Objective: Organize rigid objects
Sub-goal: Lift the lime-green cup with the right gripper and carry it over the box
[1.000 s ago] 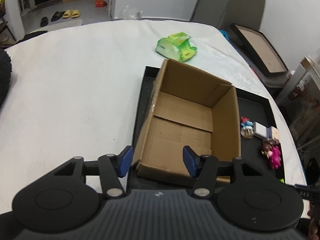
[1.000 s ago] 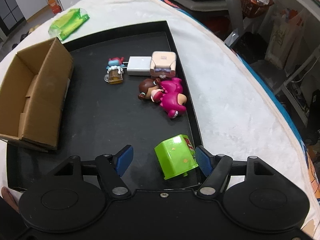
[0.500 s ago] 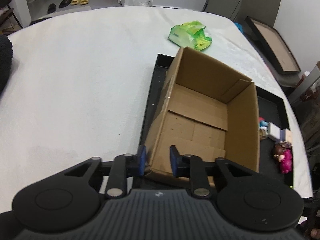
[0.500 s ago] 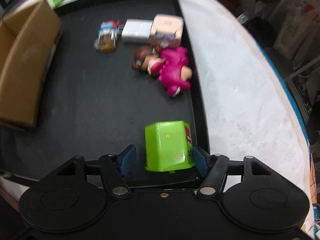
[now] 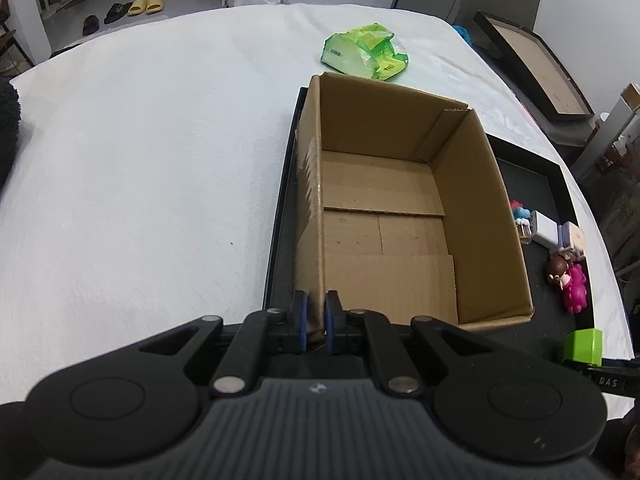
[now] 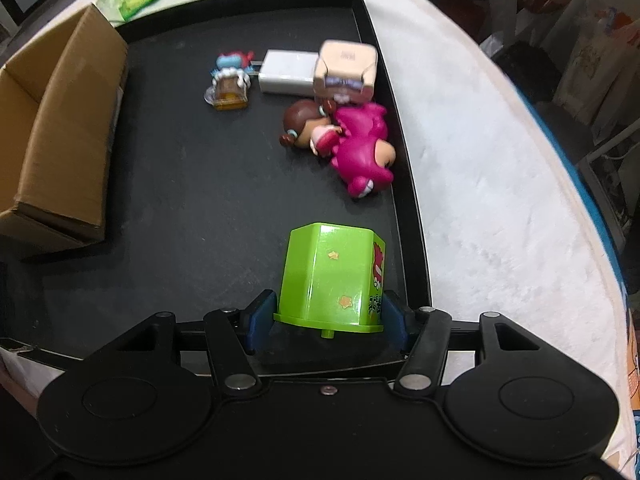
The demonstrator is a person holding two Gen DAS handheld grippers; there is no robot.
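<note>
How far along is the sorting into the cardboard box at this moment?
Nothing is sorted yet: the cardboard box is empty. In hand: the left gripper pinches the box's near wall, and the right gripper has closed on the green block. Left on the black tray: the pink toy, white charger and small figures.

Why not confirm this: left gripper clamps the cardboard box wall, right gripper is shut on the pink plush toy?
Wrong toy. The right gripper is shut on the green block; the pink plush toy lies untouched further up the tray, per the right wrist view. The left gripper does clamp the cardboard box wall.
</note>
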